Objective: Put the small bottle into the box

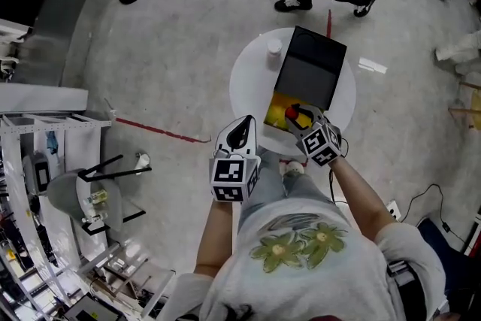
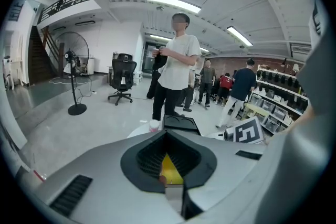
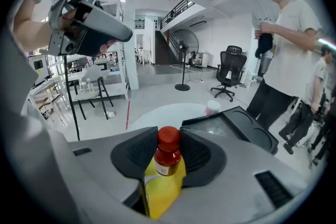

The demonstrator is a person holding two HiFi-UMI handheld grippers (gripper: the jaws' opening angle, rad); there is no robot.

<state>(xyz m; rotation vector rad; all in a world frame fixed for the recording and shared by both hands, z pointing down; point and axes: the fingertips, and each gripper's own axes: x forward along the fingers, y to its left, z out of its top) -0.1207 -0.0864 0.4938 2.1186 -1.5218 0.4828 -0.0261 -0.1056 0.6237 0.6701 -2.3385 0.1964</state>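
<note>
Right gripper (image 3: 168, 147) clamps the bottle (image 1: 294, 114) below its red cap, over the yellow near end of the box (image 1: 304, 83). Left gripper (image 1: 239, 133) hovers aside, jaws together, empty. Best bet: lower it upright, clear of the rim, and release only once it's seated.

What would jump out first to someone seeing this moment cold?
The red-capped small bottle stands clamped in the right gripper, at the near end of the open black box on the round white table. The left gripper hangs at the table's near edge, holding nothing.
</note>
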